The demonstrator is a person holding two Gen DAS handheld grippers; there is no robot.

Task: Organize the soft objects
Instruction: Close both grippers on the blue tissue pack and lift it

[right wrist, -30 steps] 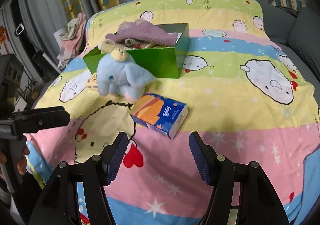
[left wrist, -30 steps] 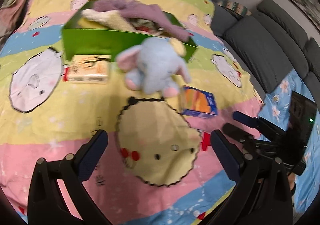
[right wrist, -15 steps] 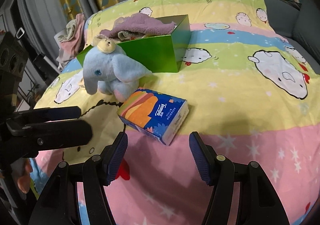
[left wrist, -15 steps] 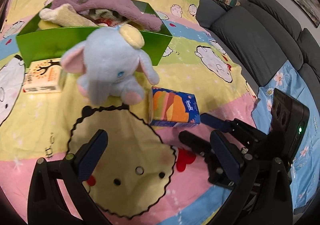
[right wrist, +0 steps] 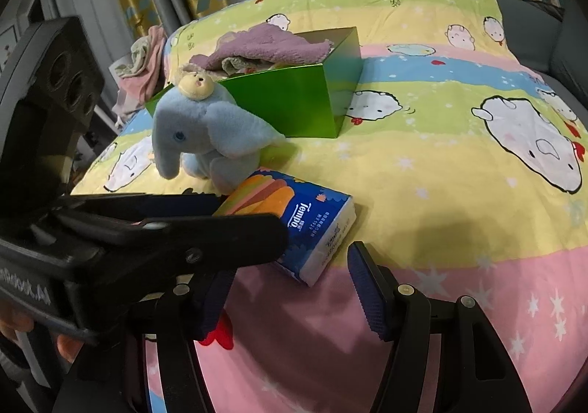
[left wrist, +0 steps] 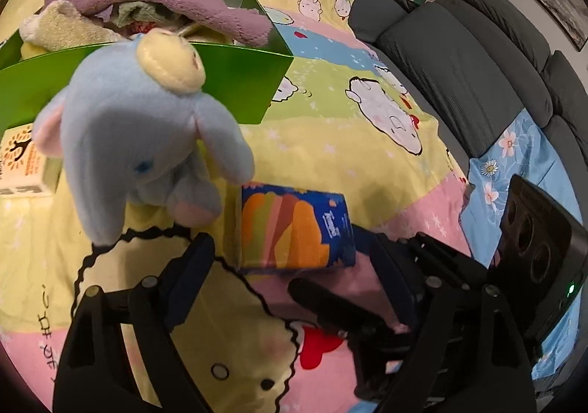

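A blue plush elephant (left wrist: pixel 143 141) sits on the bedspread in front of a green box (left wrist: pixel 235 82) that holds a purple towel (left wrist: pixel 165 1) and other cloths. It also shows in the right wrist view (right wrist: pixel 209 130), beside the green box (right wrist: pixel 294 104). A blue and orange tissue pack (left wrist: pixel 294 229) lies just ahead of both grippers; it shows too in the right wrist view (right wrist: pixel 294 218). My left gripper (left wrist: pixel 290 273) is open, close to the pack. My right gripper (right wrist: pixel 294 288) is open, right behind the pack, and also shows in the left wrist view (left wrist: pixel 352 288).
A yellow and white tissue pack (left wrist: pixel 22 167) lies left of the elephant. A grey sofa (left wrist: pixel 459 56) stands to the right of the bed. Crumpled clothes (right wrist: pixel 143 60) lie by the curtains beyond the bed's far left corner.
Both grippers have moved forward and inward toward the blue tissue pack and the elephant. They now crowd each other near the pack. Nothing was taken hold of.
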